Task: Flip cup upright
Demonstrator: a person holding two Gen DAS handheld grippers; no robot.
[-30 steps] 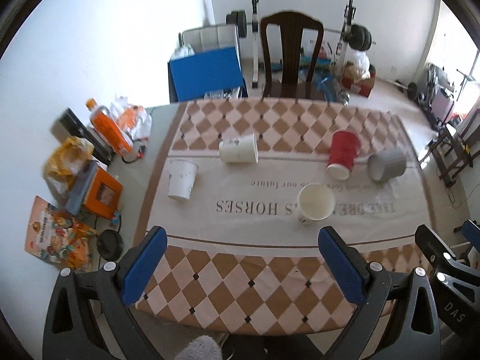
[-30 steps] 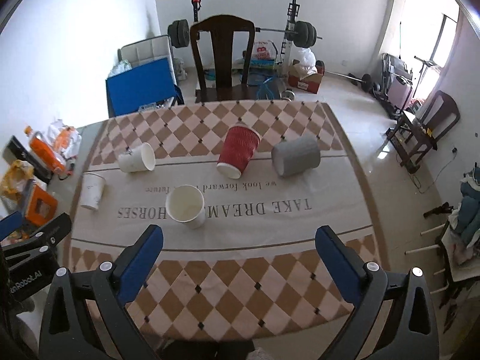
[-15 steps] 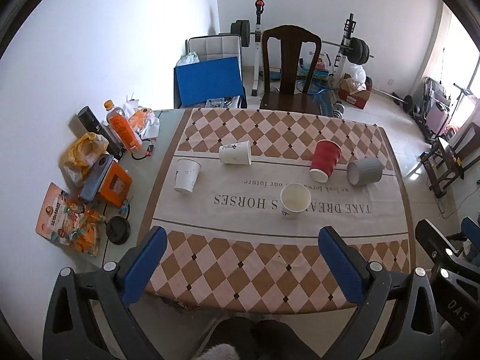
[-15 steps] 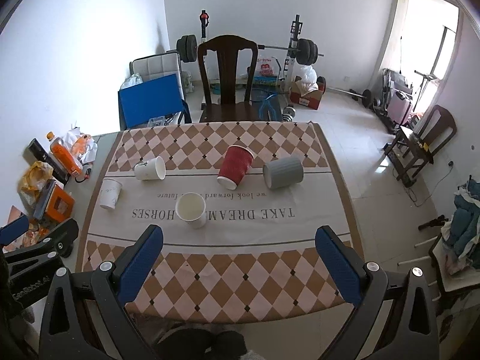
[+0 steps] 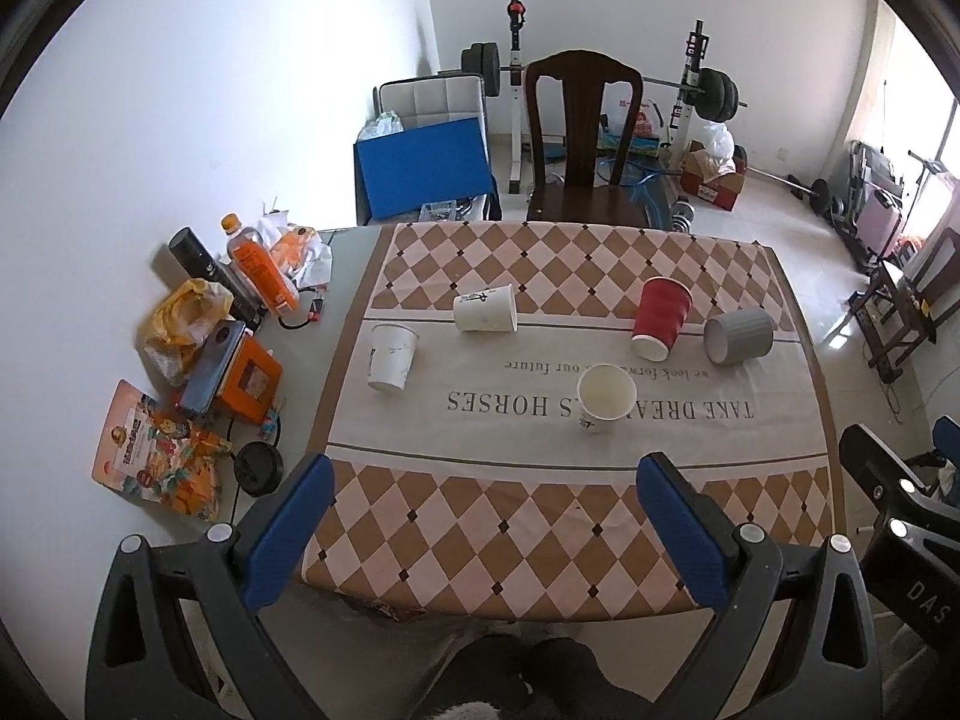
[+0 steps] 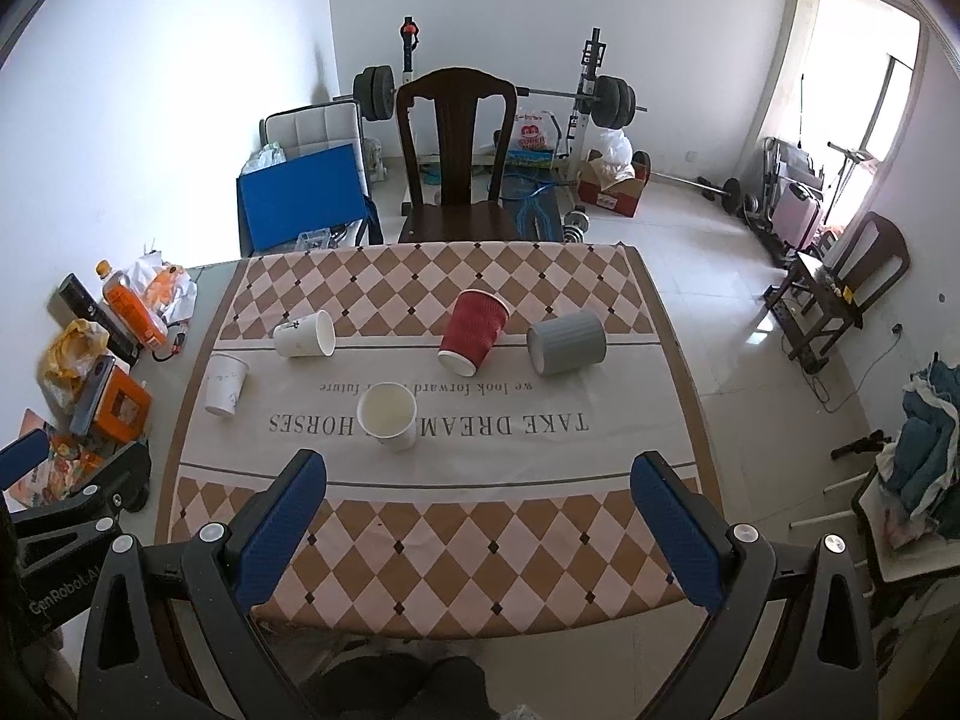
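Several cups sit on the checked tablecloth (image 5: 540, 516). A white paper cup (image 5: 605, 396) (image 6: 387, 415) stands upright in the middle. A white cup (image 5: 485, 308) (image 6: 304, 333) lies on its side. Another white cup (image 5: 391, 357) (image 6: 225, 383) stands upside down at the left. A red ribbed cup (image 5: 659, 317) (image 6: 473, 330) stands upside down, tilted. A grey cup (image 5: 738, 336) (image 6: 567, 341) lies on its side at the right. My left gripper (image 5: 480, 522) and right gripper (image 6: 480, 522) are open, empty, high above the table's near edge.
Clutter lies on the table's left strip: an orange bottle (image 5: 258, 270), a yellow bag (image 5: 183, 324), an orange box (image 5: 249, 381), a snack packet (image 5: 156, 450). A dark wooden chair (image 5: 579, 138) stands beyond the far edge, with gym weights behind. The table edge (image 6: 684, 360) drops off at the right.
Both grippers have pulled back and up from the table, so the cups look smaller and farther. No cup has moved. Both stay open.
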